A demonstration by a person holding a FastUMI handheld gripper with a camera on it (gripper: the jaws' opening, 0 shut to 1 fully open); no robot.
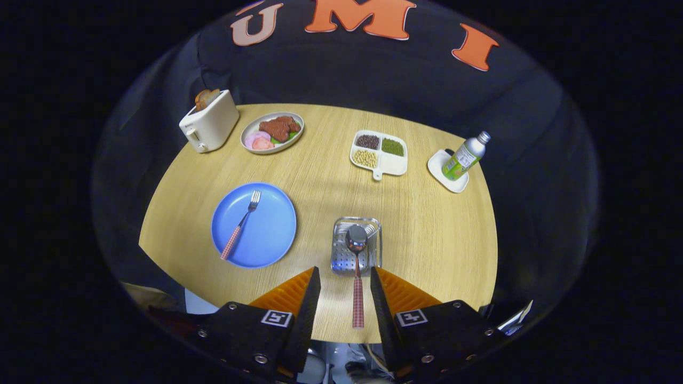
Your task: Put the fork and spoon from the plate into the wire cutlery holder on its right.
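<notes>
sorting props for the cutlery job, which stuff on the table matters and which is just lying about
For the job:
spoon, hanging free between the open claw fingers, bowl over the holder
wire cutlery holder
fork
blue plate

Just lying about:
toaster
meat plate
divided bean tray
bottle on its coaster

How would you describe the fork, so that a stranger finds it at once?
On the round wooden table, find the blue round plate, left of the wire cutlery holder ahead of the open claw. The metal fork with checked red handle lies alone there.
</notes>
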